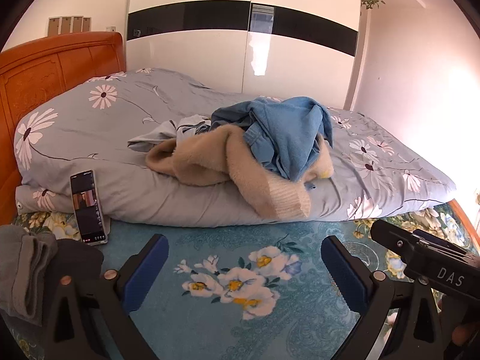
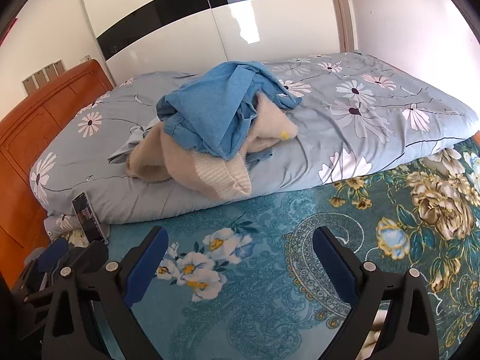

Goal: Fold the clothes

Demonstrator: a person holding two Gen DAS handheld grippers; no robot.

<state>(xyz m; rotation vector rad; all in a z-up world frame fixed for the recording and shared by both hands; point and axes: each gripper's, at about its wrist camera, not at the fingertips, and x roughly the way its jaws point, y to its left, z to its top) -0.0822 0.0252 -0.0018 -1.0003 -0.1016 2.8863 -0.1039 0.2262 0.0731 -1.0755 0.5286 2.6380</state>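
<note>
A pile of clothes lies on the folded grey flowered duvet (image 1: 90, 132): a blue garment (image 1: 288, 129) on top, a fuzzy beige sweater (image 1: 216, 162) under it with a ribbed cuff hanging over the duvet's front edge, and a pale blue-grey garment (image 1: 168, 135) behind. The pile also shows in the right wrist view, blue garment (image 2: 216, 111) over beige sweater (image 2: 192, 165). My left gripper (image 1: 244, 249) is open and empty over the teal flowered bed sheet (image 1: 228, 270), short of the pile. My right gripper (image 2: 240, 243) is open and empty beside it.
A phone (image 1: 88, 207) leans against the duvet's front left. A folded grey garment (image 1: 24, 273) lies at the near left. An orange wooden headboard (image 1: 45, 69) stands at left. A white and black wardrobe (image 1: 240, 45) is behind the bed.
</note>
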